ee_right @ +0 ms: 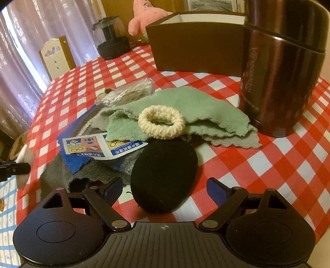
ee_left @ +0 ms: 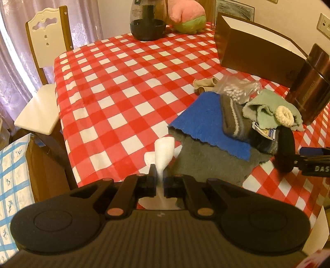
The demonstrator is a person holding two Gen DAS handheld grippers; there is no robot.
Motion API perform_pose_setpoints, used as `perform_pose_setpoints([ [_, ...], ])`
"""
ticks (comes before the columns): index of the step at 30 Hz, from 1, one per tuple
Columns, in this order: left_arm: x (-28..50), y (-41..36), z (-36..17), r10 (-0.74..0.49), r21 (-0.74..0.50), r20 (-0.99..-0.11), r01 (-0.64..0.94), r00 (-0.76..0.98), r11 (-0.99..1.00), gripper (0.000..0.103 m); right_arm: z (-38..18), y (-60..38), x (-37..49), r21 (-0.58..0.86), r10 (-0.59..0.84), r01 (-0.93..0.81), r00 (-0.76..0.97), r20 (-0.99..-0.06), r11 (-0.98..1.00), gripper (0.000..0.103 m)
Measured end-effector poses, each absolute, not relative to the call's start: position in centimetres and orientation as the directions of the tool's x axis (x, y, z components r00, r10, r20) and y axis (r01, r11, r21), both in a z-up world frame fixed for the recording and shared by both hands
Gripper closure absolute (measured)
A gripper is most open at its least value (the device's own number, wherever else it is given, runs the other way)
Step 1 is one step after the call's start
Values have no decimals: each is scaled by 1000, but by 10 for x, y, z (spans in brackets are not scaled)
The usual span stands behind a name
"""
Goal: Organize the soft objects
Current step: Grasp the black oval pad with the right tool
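Soft things are what I am sorting here, and my left gripper (ee_left: 159, 175) is pinching a white cloth (ee_left: 164, 154) between nearly closed jaws, the fabric standing up ahead of the fingertips and trailing back beneath them, held above the near edge of the checked tablecloth (ee_left: 115, 82). My right gripper (ee_right: 163, 189) is standing wide open with nothing in it, its jaws flanking the near end of a black oval pad (ee_right: 164, 177) that is lying flat on the cloth directly ahead, long axis running away from me along the line of the fingers. I am judging that the right hand is the nearer one for the pad; closing where it stands should catch the narrow near end. Just beyond, a cream knitted ring (ee_right: 160, 121) is resting on a rumpled green cloth (ee_right: 185, 103), with a printed wipe packet (ee_right: 97, 146) lying over a blue cloth (ee_left: 208, 121) and a grey cloth (ee_left: 208, 160) to the left. Behind the heap a bag of cotton swabs (ee_right: 127, 92), a dark metal flask (ee_right: 282, 68) and an open brown box (ee_right: 198, 49) are standing, the box being, I am guessing, where these go. A pink plush toy (ee_left: 187, 14) is sitting at the far end.
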State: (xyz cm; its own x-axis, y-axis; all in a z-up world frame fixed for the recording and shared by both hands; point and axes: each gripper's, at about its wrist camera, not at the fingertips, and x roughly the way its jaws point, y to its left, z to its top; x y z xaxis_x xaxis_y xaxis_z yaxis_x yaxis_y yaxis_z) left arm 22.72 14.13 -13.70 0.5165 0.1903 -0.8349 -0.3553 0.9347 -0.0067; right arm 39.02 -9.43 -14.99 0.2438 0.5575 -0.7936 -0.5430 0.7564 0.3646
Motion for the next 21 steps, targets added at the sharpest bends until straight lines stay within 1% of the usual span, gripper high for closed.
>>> perform_pose_setpoints([
  [2,228,140,-137,187,-6,-835,-349,517,937,98,-153,-90,390,359,553,-549,239,-798,755,25],
  [3,229,140,-137,186,-4,-836,-344,517,939,98,-155,-88,390,355,549,-552,234,-803,754,33],
  [7,229,138,-136,179,-6,-834,-333,521,943,98,-156,-86,386,325,539,-576,247,-805,750,41],
  [14,227,132,-131,160,-3,-834,-294,529,956,98,-146,-102,374,317,536,-586,244,-808,745,43],
  [21,230,113,-116,110,-9,-816,-203,568,979,98,-124,-126,358,328,535,-556,261,-803,764,43],
])
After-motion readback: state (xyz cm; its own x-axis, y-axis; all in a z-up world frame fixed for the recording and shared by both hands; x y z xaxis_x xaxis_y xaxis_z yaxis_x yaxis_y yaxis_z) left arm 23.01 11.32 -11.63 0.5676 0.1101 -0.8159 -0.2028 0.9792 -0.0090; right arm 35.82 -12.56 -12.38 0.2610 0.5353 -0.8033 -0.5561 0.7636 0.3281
